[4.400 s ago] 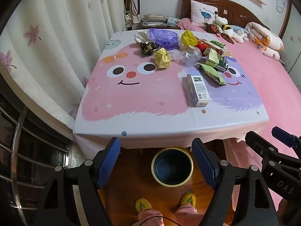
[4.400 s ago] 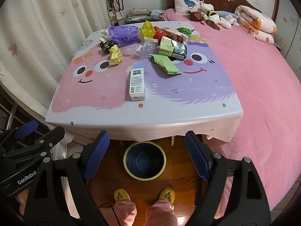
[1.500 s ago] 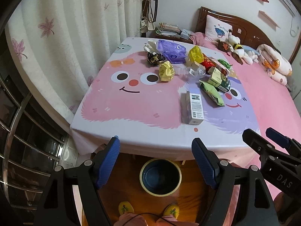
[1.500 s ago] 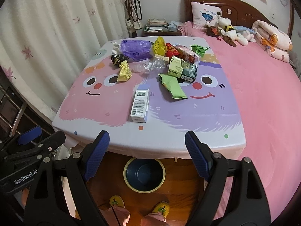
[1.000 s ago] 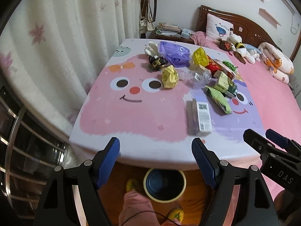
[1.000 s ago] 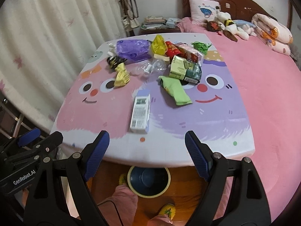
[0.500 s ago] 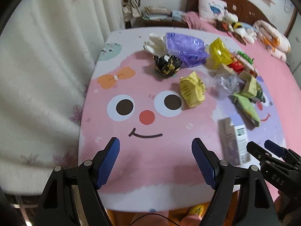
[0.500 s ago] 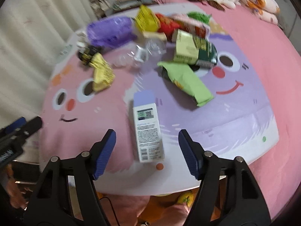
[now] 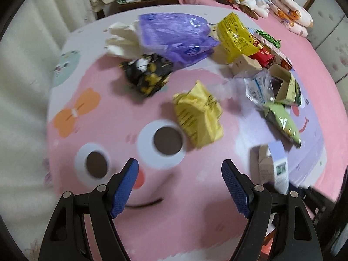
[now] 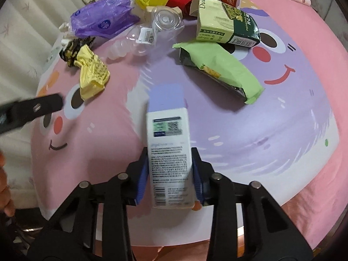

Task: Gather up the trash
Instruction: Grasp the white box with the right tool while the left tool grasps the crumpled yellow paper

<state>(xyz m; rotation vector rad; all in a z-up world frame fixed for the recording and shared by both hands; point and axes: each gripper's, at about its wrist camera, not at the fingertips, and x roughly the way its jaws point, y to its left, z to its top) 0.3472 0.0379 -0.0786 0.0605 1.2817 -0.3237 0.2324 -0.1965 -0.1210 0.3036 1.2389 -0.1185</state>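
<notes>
The left gripper (image 9: 180, 188) hangs wide apart and empty over the pink cartoon face on the bench (image 9: 91, 228), with a crumpled yellow wrapper (image 9: 199, 114) just ahead of it and slightly right, and a black-and-yellow wrapper (image 9: 146, 76) and purple bag (image 9: 176, 37) farther ahead. The right gripper (image 10: 169, 174) has its blue pads (image 10: 141, 180) pressed against both sides of a white carton (image 10: 168, 152), which lies on the bench. A green packet (image 10: 219, 69) lies ahead to its right.
</notes>
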